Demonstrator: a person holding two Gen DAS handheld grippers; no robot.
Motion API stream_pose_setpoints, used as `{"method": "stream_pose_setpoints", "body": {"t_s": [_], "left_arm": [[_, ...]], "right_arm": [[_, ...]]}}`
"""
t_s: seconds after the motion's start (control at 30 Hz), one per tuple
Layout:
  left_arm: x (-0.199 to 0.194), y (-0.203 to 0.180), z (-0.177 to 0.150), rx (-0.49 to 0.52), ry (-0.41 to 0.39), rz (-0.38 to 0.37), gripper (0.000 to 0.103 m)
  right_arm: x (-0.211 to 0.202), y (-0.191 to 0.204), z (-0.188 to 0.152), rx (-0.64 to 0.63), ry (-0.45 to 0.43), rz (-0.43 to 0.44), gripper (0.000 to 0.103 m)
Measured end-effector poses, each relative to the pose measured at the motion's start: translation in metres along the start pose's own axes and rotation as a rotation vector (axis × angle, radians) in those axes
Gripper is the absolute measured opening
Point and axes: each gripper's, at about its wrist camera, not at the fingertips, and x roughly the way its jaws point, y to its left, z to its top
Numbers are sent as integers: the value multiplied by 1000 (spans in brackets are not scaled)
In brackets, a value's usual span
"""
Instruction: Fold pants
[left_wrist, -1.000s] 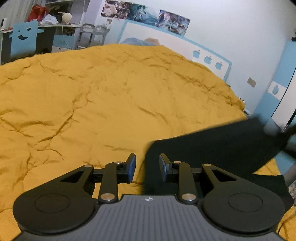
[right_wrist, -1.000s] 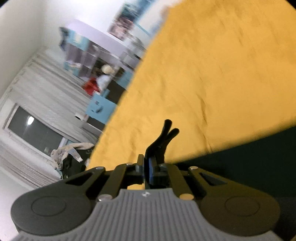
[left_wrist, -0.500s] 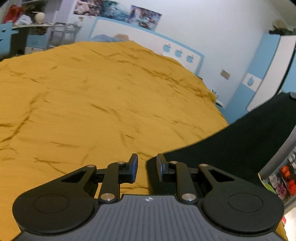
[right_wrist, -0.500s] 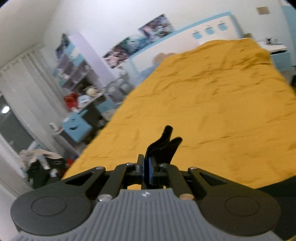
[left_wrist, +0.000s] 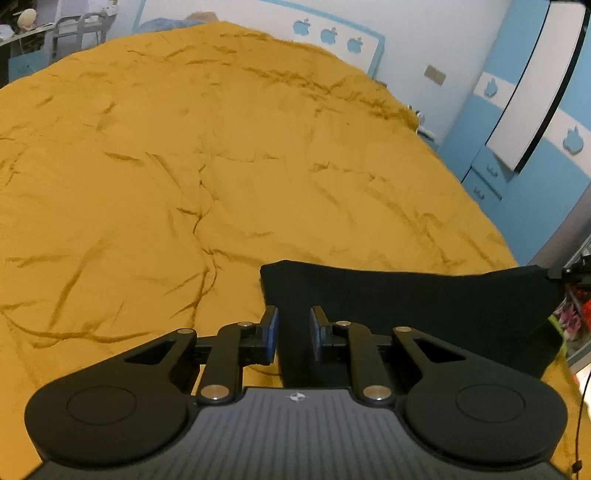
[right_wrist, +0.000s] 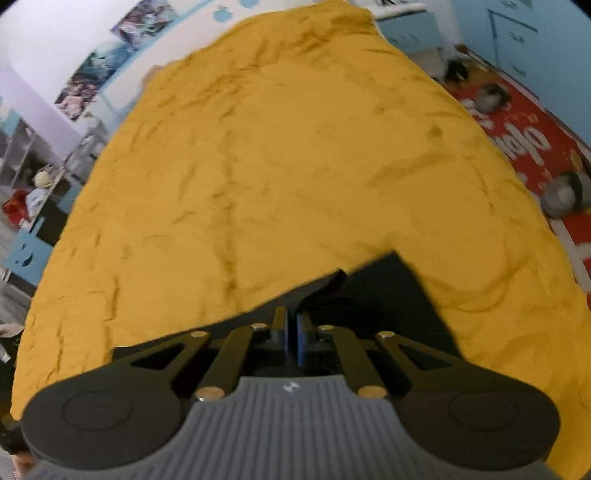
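Black pants (left_wrist: 424, 306) hang stretched in a flat band just above the mustard-yellow bed cover (left_wrist: 184, 166). My left gripper (left_wrist: 293, 321) has the band's left end between its blue pads; the jaws are closing and the cloth fills the gap. At the band's far right corner, the tip of my right gripper (left_wrist: 557, 274) pinches the fabric. In the right wrist view, my right gripper (right_wrist: 291, 321) is shut, with a fold of the pants (right_wrist: 388, 295) sticking out past its tips over the bed cover (right_wrist: 277, 166).
A white headboard with blue apples (left_wrist: 328, 35) stands at the bed's far end. A blue and white wardrobe (left_wrist: 535, 166) lines the right side. Round grey objects lie on a red rug (right_wrist: 535, 140) beside the bed. Shelves and clutter (right_wrist: 33, 184) stand at the left.
Both grippers have swept across the bed and tipped down. The pants went from hanging loosely to a taut band low over the cover. The left jaws have narrowed on the cloth.
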Motion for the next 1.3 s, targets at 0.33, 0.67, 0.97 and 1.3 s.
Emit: {"method": "stream_pose_setpoints", "body": {"t_s": [0.33, 0.67, 0.97, 1.3], "left_arm": [[10, -5, 13, -18, -28, -29, 20], [26, -11, 6, 21, 18, 14, 20], [38, -6, 10, -61, 9, 25, 20], [25, 0, 21, -91, -46, -85, 21]], "right_arm": [[-47, 36, 8, -220, -117, 98, 0], [29, -32, -22, -187, -22, -191, 0], [46, -14, -31, -304, -32, -294, 0], [-13, -19, -67, -215, -250, -187, 9]]}}
